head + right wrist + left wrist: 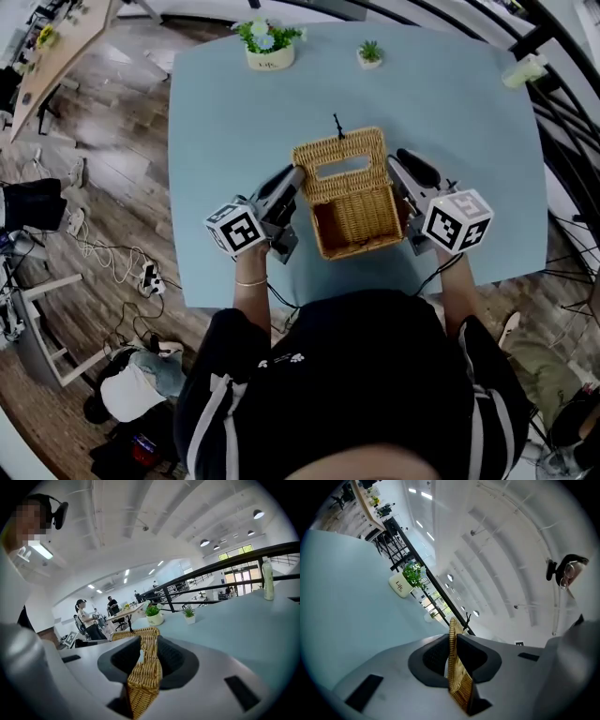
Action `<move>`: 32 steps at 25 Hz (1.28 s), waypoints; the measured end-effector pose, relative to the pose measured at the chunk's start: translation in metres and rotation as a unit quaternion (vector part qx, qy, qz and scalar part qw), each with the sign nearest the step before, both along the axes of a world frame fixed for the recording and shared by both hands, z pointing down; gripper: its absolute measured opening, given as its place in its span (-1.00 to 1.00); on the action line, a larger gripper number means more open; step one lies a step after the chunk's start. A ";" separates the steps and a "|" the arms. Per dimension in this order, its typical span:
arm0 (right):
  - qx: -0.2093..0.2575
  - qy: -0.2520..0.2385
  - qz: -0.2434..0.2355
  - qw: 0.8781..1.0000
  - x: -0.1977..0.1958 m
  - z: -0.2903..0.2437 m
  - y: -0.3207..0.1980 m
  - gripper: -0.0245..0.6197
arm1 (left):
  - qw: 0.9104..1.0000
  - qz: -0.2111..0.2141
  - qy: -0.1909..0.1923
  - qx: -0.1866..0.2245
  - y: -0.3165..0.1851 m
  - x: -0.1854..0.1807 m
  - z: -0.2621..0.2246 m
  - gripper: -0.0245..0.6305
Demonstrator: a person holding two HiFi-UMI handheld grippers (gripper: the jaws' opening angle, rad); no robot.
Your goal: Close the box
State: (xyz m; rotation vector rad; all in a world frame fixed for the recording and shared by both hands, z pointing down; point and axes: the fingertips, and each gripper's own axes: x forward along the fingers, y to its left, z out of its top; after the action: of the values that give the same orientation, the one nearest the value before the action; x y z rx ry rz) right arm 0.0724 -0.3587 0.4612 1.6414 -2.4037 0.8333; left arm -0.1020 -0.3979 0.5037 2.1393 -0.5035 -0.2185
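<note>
1. A rectangular, honey-coloured woven wicker box (358, 225) stood near the front edge of the smooth, pale blue surface (459, 103), its inside open to the head view.
2. Its flat woven lid (339, 157), pierced by a long rectangular slot, stood raised at the box's far side. A thin black twig-like clasp (337, 125) stuck out from its far edge.
3. The left gripper (298, 176), grey with dark ribbed pads, lay level at the lid's left edge. In the left gripper view its fingers (431, 659) were pinched onto the lid's thin braided rim (452, 644), seen edge-on.
4. The right gripper (397, 167) lay along the box's right side. The right gripper view showed its fingers (174, 660) clamped on a thicker band of weave (145, 672). Whether that was the side wall or the lid's edge could not be told.
5. Only the head view showed the slot and the box's hollow.
6. The right gripper view alone showed the tall, clear bottle (267, 577) upright. Both it and the head view showed a round white pot of greenery (154, 615) and a smaller potted plant (189, 615) at the far edge.
</note>
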 end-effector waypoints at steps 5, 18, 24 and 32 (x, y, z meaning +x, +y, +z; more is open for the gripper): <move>0.000 -0.005 -0.014 1.000 -0.001 0.006 -0.004 -0.54 | 0.997 0.023 -0.027 0.070 0.012 0.000 -0.014 -0.77; 0.019 0.018 -0.060 0.998 -0.001 0.000 0.007 -0.52 | 0.978 0.054 -0.093 0.177 0.040 0.004 -0.031 -0.76; 0.023 0.021 -0.094 0.995 -0.013 -0.005 0.022 -0.53 | 0.972 0.048 -0.112 0.200 0.051 0.001 -0.035 -0.76; 0.028 0.017 -0.107 0.994 -0.014 -0.008 0.036 -0.53 | 0.971 0.005 -0.138 0.195 0.062 0.001 -0.037 -0.71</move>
State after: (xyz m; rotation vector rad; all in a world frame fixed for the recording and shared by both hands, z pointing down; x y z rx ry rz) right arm 0.0584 -0.3228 0.4531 1.3696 -2.5437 0.7021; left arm -0.1014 -0.3355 0.4663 2.5737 -0.6526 -0.0118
